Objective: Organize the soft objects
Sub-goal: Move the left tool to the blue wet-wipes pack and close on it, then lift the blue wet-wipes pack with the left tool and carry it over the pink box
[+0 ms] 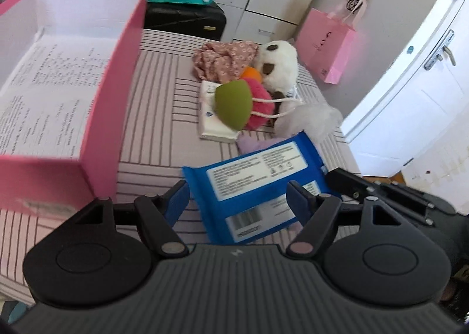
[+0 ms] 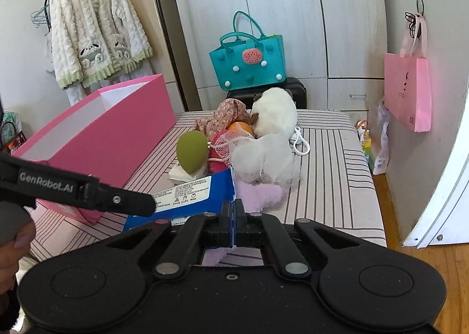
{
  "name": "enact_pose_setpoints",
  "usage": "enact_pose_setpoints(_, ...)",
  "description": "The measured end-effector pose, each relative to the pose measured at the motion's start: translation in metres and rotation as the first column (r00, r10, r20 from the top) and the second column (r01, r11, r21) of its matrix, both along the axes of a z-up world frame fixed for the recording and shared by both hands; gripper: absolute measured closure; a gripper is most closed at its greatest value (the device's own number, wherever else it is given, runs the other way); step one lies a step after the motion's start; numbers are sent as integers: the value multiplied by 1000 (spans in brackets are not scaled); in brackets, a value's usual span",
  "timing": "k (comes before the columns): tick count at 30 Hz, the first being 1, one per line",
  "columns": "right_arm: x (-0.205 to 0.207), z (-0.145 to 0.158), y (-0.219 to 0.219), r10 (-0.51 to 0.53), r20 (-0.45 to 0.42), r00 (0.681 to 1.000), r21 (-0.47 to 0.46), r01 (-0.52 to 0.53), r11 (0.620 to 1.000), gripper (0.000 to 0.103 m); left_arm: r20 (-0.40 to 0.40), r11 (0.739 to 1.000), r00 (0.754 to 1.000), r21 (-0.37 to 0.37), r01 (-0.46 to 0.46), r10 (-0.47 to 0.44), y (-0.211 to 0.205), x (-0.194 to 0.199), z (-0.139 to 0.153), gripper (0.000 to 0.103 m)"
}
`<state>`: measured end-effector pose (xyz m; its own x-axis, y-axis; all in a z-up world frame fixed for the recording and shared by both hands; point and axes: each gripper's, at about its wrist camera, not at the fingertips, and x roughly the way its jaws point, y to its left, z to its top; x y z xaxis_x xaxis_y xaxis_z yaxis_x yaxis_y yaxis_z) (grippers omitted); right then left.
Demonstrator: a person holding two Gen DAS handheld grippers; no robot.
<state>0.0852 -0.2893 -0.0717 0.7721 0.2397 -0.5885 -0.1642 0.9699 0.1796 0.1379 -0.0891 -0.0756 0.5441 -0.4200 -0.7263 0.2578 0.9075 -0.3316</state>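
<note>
A blue wipes pack [image 1: 258,184] hangs just above the striped bed [image 1: 152,140]. My right gripper [image 2: 234,212] is shut on the edge of this pack [image 2: 187,193]. My left gripper [image 1: 237,199] is open, its blue fingers [image 1: 177,202] on either side of the pack's lower half without pressing it. An open pink box [image 1: 99,117] stands to the left. Behind the pack lies a pile: a green sponge [image 1: 233,105], a pink mesh puff [image 1: 259,105], a white mesh puff [image 2: 261,158], a white plush toy [image 1: 278,67], a floral cloth [image 1: 222,58], a tissue pack [image 1: 214,128] and a purple fluffy piece [image 2: 261,193].
A teal tote [image 2: 249,61] sits on a black suitcase [image 1: 184,17] beyond the bed's far end. A pink paper bag [image 2: 407,90] hangs on the right wall beside a white door [image 1: 410,99]. The bed's right edge [image 2: 372,187] drops to a wooden floor.
</note>
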Motion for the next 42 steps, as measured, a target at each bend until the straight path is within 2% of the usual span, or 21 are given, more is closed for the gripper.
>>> enact_pose_setpoints(5, -1, -5, 0, -6, -6, 1000, -16, 6, 1000, 101, -12, 1000, 1000, 12, -14, 15, -3, -6, -8, 28)
enact_pose_setpoints(9, -1, -9, -3, -16, -15, 1000, -4, 16, 1000, 101, -49, 999, 998, -26, -47, 46, -2, 0, -18, 28)
enact_pose_setpoints(12, 1, -11, -7, -16, -27, 1000, 26, 17, 1000, 99, -62, 997, 997, -62, -54, 50, 0, 1, -21, 41)
enact_pose_setpoints(13, 1, -11, -8, -14, -29, 999, 36, 15, 999, 97, -60, 997, 997, -69, -41, 37, 0, 1, -21, 51)
enact_pose_setpoints(17, 4, -11, -13, 8, -51, 999, 104, -3, 995, 92, -26, 998, 999, -57, -38, 36, -4, -3, -18, 60)
enact_pose_setpoints(19, 8, -11, -13, 7, -71, 997, 110, 1, 994, 85, 15, 999, 999, -34, -32, 33, -7, -7, -16, 61)
enact_pose_setpoints(23, 17, -9, -13, 31, -96, 995, 109, -20, 994, 82, 15, 998, 999, -45, -31, 32, -5, -7, -17, 61)
enact_pose_setpoints(26, 22, -10, -19, 64, -126, 990, 162, -43, 986, 68, 1, 997, 999, -64, -38, 38, -2, -5, -20, 63)
enact_pose_setpoints(30, 25, -16, -23, 111, -171, 979, 235, -69, 970, 66, 5, 997, 999, -68, -35, 36, -2, -5, -20, 64)
enact_pose_setpoints(33, 25, -21, -14, 123, -185, 975, 228, -79, 970, 65, 8, 996, 1000, -88, -27, 27, -1, -5, -20, 65)
enact_pose_setpoints(36, 20, -15, -3, 115, -161, 980, 144, -92, 985, 66, -4, 991, 1000, -135, -7, 7, 3, -5, -19, 65)
enact_pose_setpoints(42, 15, -5, 10, 121, -160, 980, 49, -114, 992, 66, 29, 990, 999, -140, 21, -17, 2, -11, -12, 65)
